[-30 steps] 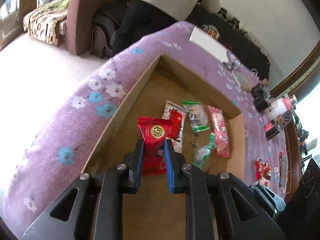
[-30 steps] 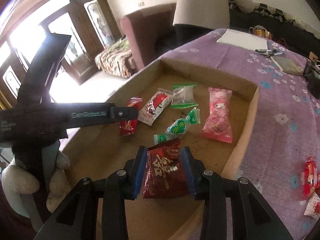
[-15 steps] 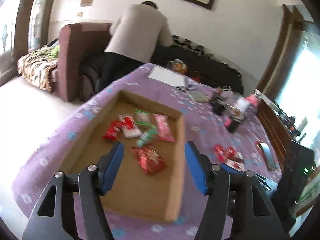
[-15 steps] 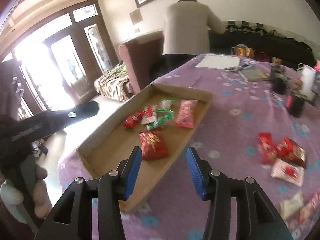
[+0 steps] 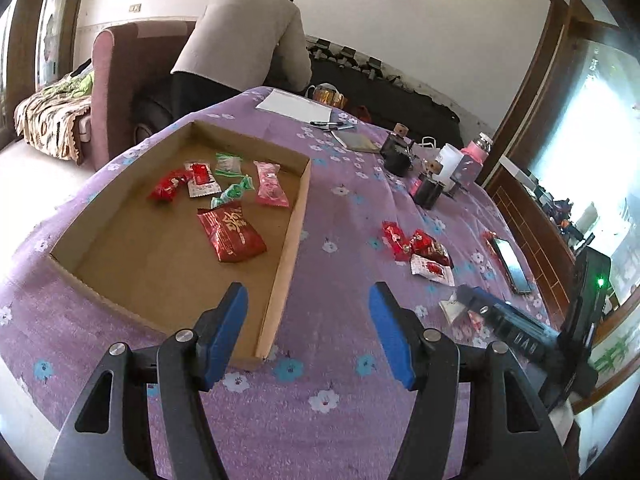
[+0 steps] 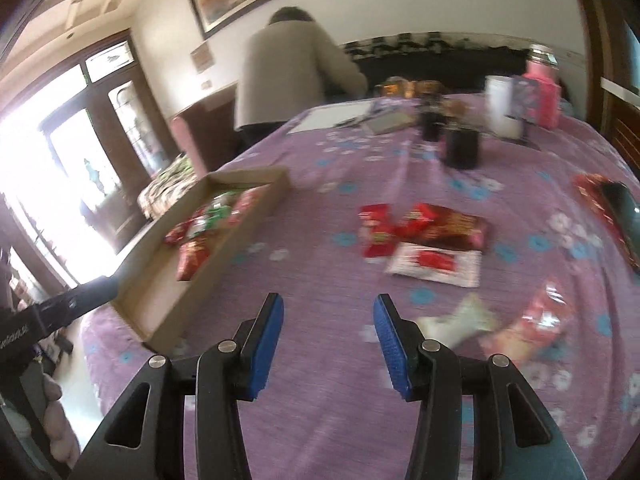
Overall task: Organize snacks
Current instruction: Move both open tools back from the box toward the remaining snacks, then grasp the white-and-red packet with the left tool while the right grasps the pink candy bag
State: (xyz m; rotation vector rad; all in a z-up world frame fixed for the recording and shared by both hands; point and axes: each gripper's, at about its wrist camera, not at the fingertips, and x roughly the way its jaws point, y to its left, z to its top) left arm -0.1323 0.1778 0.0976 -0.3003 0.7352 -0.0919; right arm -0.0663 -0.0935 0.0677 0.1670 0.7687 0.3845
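A shallow cardboard tray (image 5: 298, 208) lies on the purple flowered tablecloth and holds several snack packets, among them a dark red bag (image 5: 232, 234), a pink packet (image 5: 271, 186) and a green candy (image 5: 233, 194). My left gripper (image 5: 308, 328) is open and empty above the tray's near right corner. My right gripper (image 6: 328, 344) is open and empty over bare cloth. Loose red snacks (image 6: 420, 228) and a white-red packet (image 6: 434, 264) lie ahead of it; more packets (image 6: 532, 324) lie at its right. The tray (image 6: 208, 276) shows at its left.
A phone (image 5: 512, 264) lies at the table's right side. Dark jars (image 5: 428, 192), a white cup (image 5: 448, 160) and a pink box (image 5: 470, 164) stand farther back. Paper and pens (image 5: 296, 106) lie at the far edge. A person (image 5: 248, 40) bends behind the table.
Both grippers let go of their red packets in the tray, opened and pulled back. The right one has swung right toward the loose snacks on the cloth.
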